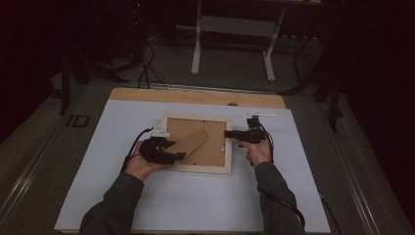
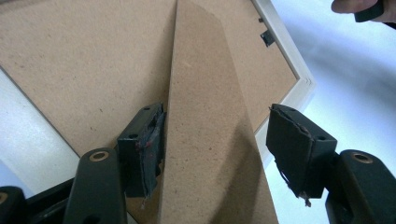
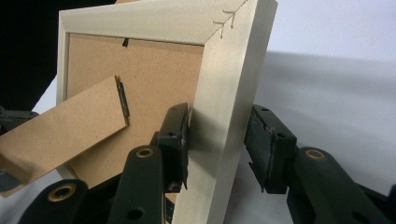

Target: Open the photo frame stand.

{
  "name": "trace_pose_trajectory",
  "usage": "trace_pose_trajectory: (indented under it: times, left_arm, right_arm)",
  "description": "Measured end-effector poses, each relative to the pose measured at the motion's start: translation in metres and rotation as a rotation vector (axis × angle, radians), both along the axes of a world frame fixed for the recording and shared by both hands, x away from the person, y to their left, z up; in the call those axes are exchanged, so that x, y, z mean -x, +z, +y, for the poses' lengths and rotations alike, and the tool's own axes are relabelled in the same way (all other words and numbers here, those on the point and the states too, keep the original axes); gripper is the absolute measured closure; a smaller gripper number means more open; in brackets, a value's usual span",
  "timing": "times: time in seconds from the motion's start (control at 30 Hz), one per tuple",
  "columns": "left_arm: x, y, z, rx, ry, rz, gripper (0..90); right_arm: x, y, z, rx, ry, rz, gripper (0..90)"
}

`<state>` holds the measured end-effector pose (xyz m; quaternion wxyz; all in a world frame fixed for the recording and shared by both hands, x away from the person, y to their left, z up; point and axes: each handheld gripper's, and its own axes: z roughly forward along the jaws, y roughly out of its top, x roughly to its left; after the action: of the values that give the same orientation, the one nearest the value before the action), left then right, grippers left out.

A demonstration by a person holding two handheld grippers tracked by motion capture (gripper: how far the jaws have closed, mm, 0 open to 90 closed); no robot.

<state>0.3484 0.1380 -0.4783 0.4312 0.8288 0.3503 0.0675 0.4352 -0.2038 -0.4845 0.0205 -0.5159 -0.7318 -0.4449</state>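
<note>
Fibreboard-backed picture frame [image 1: 197, 143] lies face down on the table [image 1: 147, 205]; the right gripper [image 3: 217, 140] clamps its rail, while the left gripper's [image 2: 215, 140] jaws straddle the half-raised easel stand [image 2: 210, 140], ungripped.

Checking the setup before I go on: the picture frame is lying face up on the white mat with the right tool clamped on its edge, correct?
Not quite: the picture frame lies face down, its brown backing board and stand uppermost, as the high view shows. The right tool does straddle its edge.
</note>
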Motion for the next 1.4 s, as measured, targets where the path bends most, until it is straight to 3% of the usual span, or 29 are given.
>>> trace_pose_trajectory:
  times: [0.17, 0.3, 0.57, 1.0, 1.4]
  left_arm:
    - [-0.007, -0.004, 0.001, 0.037, -0.011, 0.072, 40.7]
    - [-0.011, -0.006, -0.001, 0.025, -0.023, 0.120, 44.2]
    - [-0.014, -0.005, -0.003, 0.006, -0.026, 0.154, 49.9]
    - [-0.013, -0.003, -0.007, -0.027, -0.027, 0.124, 51.1]
    - [-0.013, -0.001, -0.012, -0.048, -0.016, 0.095, 51.5]
  right_arm:
    - [0.000, 0.001, 0.000, 0.004, 0.002, -0.004, 60.0]
    - [0.000, 0.001, 0.001, 0.007, 0.006, -0.007, 60.0]
    - [0.001, 0.002, 0.001, 0.011, 0.009, -0.013, 60.0]
    - [0.002, 0.007, 0.001, 0.030, 0.016, -0.036, 60.0]
    - [0.005, 0.014, -0.001, 0.046, 0.007, -0.087, 60.2]
